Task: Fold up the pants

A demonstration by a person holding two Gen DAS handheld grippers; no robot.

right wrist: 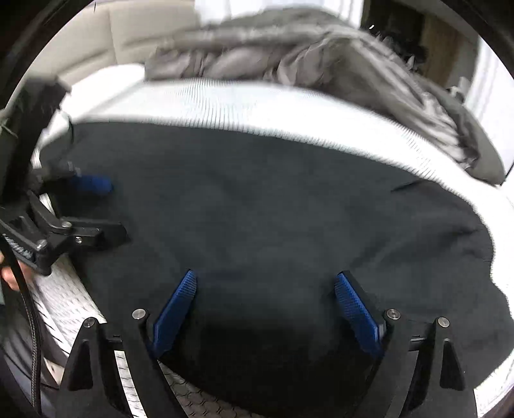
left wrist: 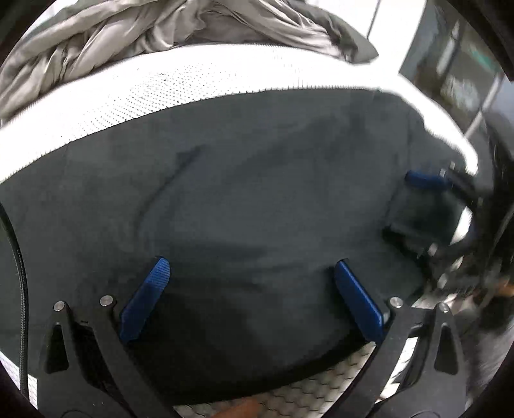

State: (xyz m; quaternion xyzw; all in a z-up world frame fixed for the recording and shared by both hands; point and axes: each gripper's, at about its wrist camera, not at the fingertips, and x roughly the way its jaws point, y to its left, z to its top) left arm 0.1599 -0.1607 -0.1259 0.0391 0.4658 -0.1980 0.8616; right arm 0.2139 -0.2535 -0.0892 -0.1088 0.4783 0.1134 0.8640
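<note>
Pants (left wrist: pixel 250 193): being spread dark and flat on the white mattress (left wrist: pixel 128 93), before the grey duvet (left wrist: pixel 135 32).
Left gripper (left wrist: pixel 250 273): being held wide open over the pants' near edge, gripping nothing.
Right gripper (right wrist: pixel 265 286): likewise being held wide open and empty.
Risk: only one layer being pinched, the fold being skewed.

Crumpled grey duvet (left wrist: pixel 180 29) beyond pants (left wrist: pixel 244 199).

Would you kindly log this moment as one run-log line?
left claw: open, over pants | right claw: open, over pants | pants: flat on white mattress
</note>
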